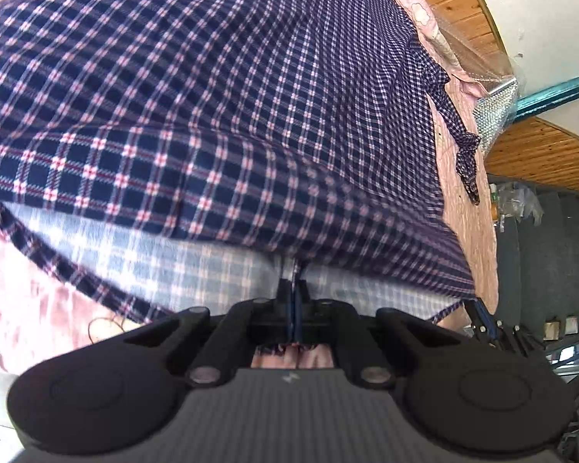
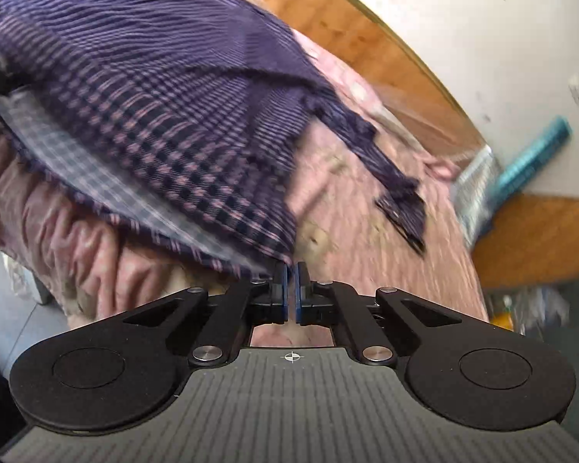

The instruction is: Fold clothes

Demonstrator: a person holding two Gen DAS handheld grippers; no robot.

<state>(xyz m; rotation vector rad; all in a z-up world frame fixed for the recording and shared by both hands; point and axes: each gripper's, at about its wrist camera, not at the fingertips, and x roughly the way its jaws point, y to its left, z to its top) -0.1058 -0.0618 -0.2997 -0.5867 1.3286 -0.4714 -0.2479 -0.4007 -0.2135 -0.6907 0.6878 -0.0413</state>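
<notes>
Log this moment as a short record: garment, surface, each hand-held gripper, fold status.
garment: navy plaid shirt, pale inside showing along the near hem
surface: pink bedspread
left hand-held gripper: shut on the shirt's hem
right hand-held gripper: shut, beside the hem corner, nothing visibly pinched
fold status: not finished; view blurred

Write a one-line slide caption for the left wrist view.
Left gripper pinches the hem of a navy plaid shirt spread over a pink bedspread.
</notes>
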